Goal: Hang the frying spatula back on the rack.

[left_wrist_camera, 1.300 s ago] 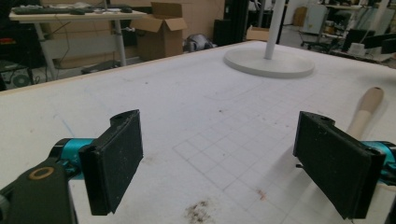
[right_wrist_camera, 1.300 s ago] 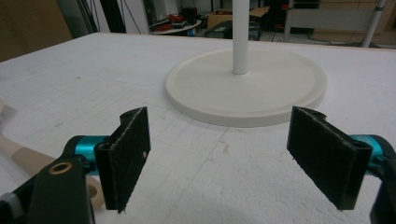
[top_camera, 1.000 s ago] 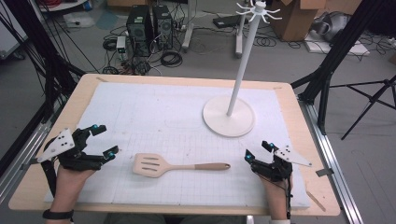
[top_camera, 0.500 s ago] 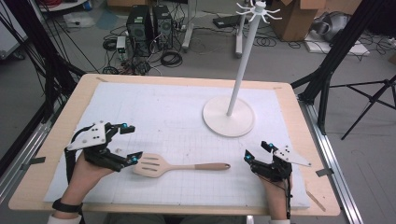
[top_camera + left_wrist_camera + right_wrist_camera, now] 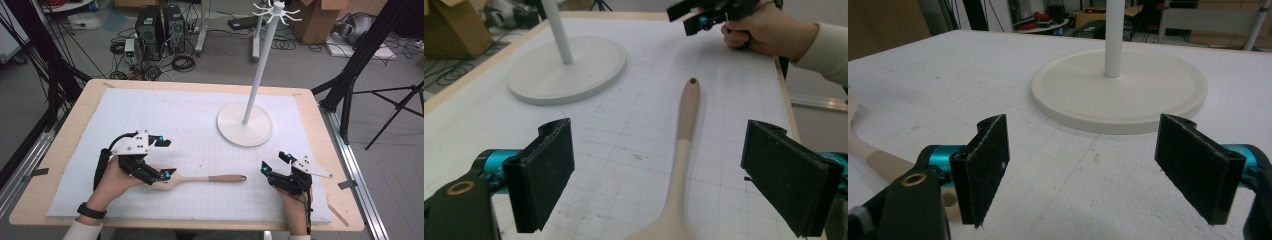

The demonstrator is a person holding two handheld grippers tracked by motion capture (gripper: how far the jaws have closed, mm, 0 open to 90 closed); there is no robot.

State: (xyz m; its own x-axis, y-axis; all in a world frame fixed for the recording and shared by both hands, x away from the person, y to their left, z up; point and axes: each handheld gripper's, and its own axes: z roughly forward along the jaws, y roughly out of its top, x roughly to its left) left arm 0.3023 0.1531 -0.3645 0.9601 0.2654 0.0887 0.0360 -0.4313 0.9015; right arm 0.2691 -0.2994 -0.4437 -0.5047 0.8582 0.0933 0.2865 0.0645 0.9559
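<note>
Left gripper (image 5: 162,157) standing wide open, spatula (image 5: 681,155) lying in gap between jaws, free mat showing either side of handle. Ahead-left of it, hook stand (image 5: 245,124) base sitting as only obstacle on mat. Right gripper (image 5: 274,164) resting open just beyond handle tip; stand base lying ahead of its jaws, bare mat (image 5: 165,112) stretching between.

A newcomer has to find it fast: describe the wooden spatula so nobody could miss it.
Start at the white mat covering the wooden table. Along its near edge, between the two hand-held grippers, lies the spatula, its blade end under the left gripper and its handle pointing toward the right gripper. Unlike the white hook stand, it lies flat, pale wood with a darker handle tip.
</note>
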